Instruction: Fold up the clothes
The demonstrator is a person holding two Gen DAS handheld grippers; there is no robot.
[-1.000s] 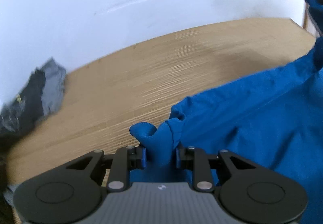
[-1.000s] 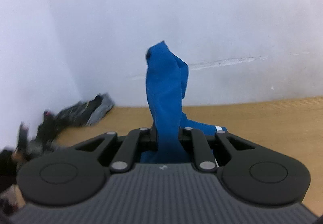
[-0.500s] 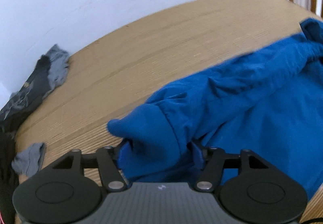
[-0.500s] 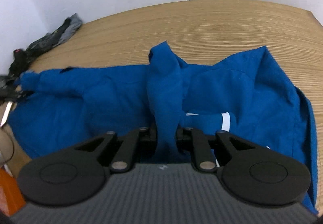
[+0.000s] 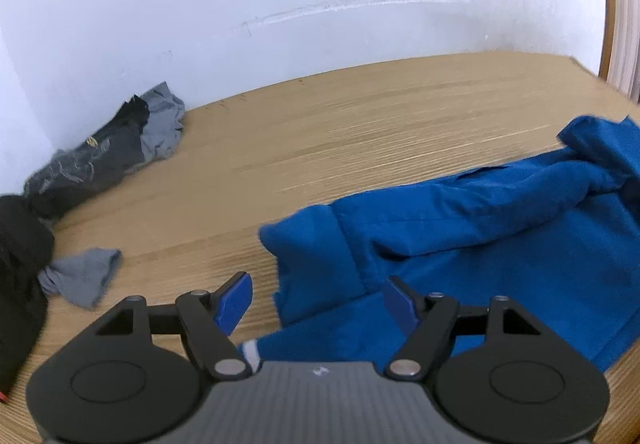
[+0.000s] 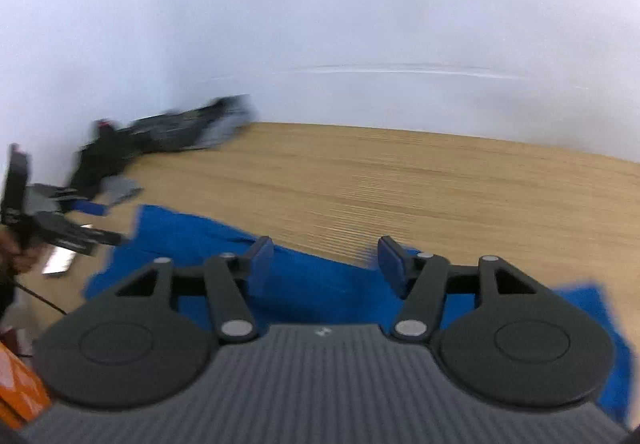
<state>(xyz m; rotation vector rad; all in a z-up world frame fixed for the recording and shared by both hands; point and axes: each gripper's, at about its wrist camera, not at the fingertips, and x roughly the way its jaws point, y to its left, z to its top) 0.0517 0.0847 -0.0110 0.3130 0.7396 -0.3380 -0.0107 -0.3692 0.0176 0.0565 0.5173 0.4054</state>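
Note:
A blue garment [image 5: 480,228] lies spread on the wooden table [image 5: 320,147], with a rumpled fold along its far edge. My left gripper [image 5: 316,298] is open and empty, just above the garment's left corner. In the right wrist view the garment [image 6: 312,284] lies under my right gripper [image 6: 326,264], which is open and empty, raised a little above the cloth. The left gripper also shows in the right wrist view [image 6: 68,232], at the far left, blurred.
A heap of black and grey clothes [image 5: 100,159] lies against the white wall at the table's far left, with a grey piece [image 5: 80,280] nearer. The same heap [image 6: 172,131] shows blurred in the right wrist view. An orange object [image 6: 16,388] sits at the bottom left.
Both grippers have opened and let go of the blue garment. It has dropped flat on the table. Both grippers have drawn back from the cloth.

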